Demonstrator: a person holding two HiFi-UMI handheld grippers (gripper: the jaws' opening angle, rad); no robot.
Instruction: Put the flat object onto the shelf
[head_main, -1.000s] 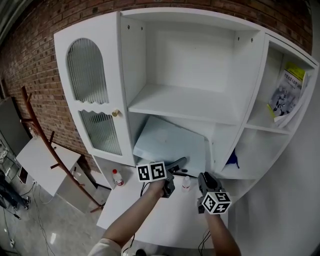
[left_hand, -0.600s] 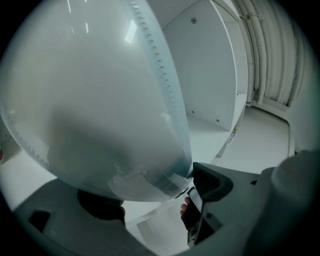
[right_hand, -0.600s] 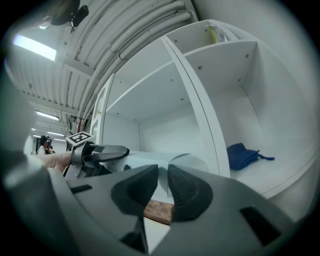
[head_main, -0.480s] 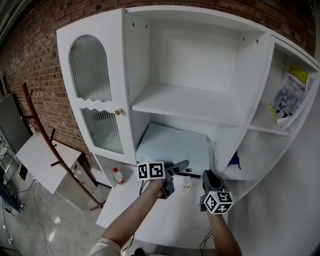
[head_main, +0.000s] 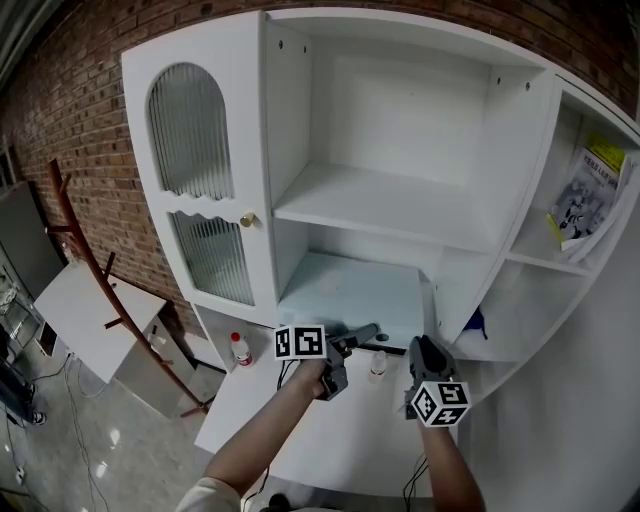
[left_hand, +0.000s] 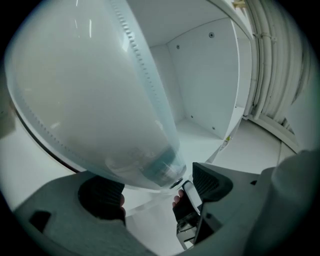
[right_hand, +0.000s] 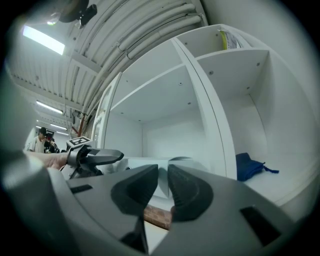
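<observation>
i stood facing the white cabinet, with both tools pointing level at its lower middle bay. my left gripper was clenched on the near lower corner of the case, a pale blue flat thing with a row of zip-like teeth along its edge. the case stood on edge inside that lower bay, its broad face toward me, under the cabinet's middle shelf. i could not tell whether it leaned on the back wall. in the left gripper view the case filled most of the frame, and its corner sat between my two dark pads.

my right gripper hung just right of the left one, in front of the cabinet's upright divider and apart from the case. its jaws had just been closing. only a thin slit was left between them, with nothing in it.

a ribbed glass door with a gold knob closed the cabinet's left side. on the counter at the cabinet's foot, a red-capped bottle stood below that door. a small bottle stood between my two grippers. a blue cloth lay in the cabinet's lower right bay, and a book leaned in the bay above it.
</observation>
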